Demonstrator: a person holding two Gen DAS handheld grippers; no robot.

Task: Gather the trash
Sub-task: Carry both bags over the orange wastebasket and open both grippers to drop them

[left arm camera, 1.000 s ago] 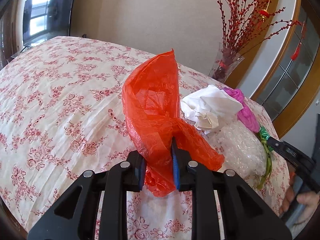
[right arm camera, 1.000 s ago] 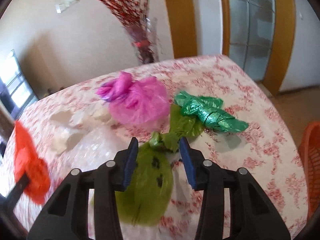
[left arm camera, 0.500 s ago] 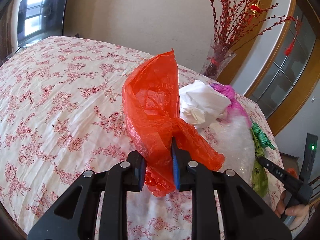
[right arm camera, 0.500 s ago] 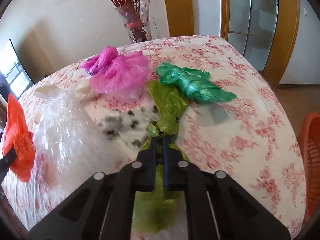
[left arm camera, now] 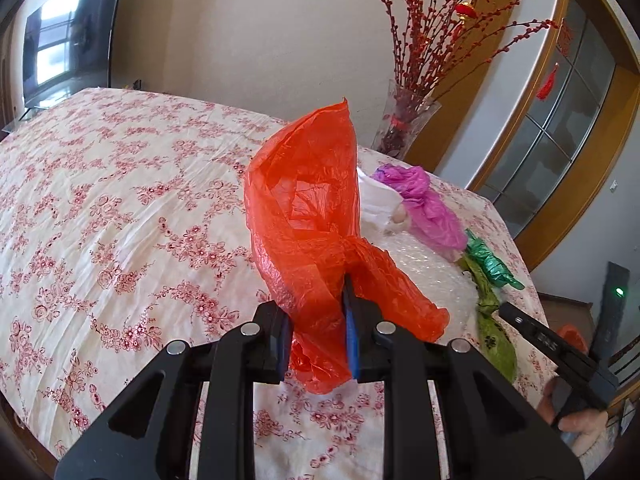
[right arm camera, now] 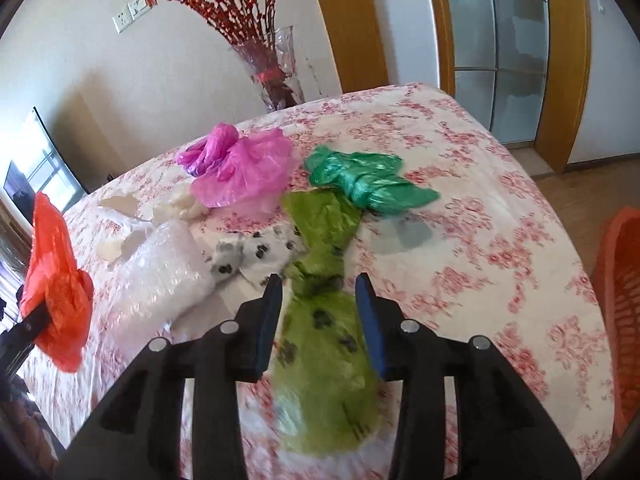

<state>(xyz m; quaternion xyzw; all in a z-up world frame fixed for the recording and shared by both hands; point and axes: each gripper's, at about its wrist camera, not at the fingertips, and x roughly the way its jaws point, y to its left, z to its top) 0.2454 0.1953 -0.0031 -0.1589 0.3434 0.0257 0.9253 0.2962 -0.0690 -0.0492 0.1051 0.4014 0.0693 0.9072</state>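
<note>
My left gripper (left arm camera: 316,320) is shut on a crumpled red plastic bag (left arm camera: 304,208), which stands up above the floral tablecloth (left arm camera: 120,220). The same red bag (right arm camera: 56,288) shows at the left edge of the right wrist view. My right gripper (right arm camera: 319,284) has its jaws opening. A light green paw-print bag (right arm camera: 324,340) lies between its fingers, and the pads stand clear of it. Behind it lie a dark green bag (right arm camera: 360,180), a pink bag (right arm camera: 244,168), a bubble wrap roll (right arm camera: 160,276) and a white paw-print wrapper (right arm camera: 248,256).
A glass vase (right arm camera: 276,76) of red branches stands beyond the table's far edge, by the wall. An orange basket (right arm camera: 620,300) sits off the table's right edge. A hand (left arm camera: 576,424) holds the right gripper's handle low on the right of the left wrist view. Crumpled white paper (right arm camera: 120,224) lies by the bubble wrap.
The right gripper stood open, closed on the light green bag's neck, and stands open again around the bag. The left gripper kept its hold on the red bag and shifted a little.
</note>
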